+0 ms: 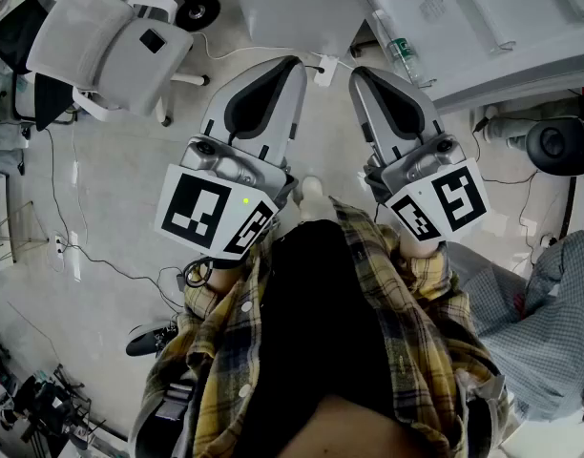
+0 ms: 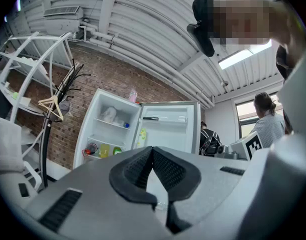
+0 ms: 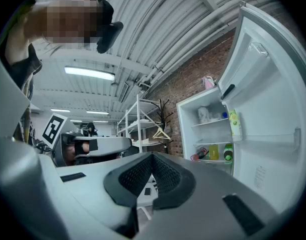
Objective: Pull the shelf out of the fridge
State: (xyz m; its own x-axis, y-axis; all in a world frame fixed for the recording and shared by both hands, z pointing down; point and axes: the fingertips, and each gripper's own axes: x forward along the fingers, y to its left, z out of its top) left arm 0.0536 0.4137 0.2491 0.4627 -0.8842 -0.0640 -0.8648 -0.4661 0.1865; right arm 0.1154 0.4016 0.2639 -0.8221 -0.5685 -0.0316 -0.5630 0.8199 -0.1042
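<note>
The left gripper and the right gripper are both closed on nothing, held level, well apart from the open fridge.

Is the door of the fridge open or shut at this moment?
Open. The fridge door stands swung aside, and the inner shelves with bottles are in plain view.

You're looking at a coat stand set against the brick wall; a wooden hanger hangs on it, and a white rack stands left of it.
</note>
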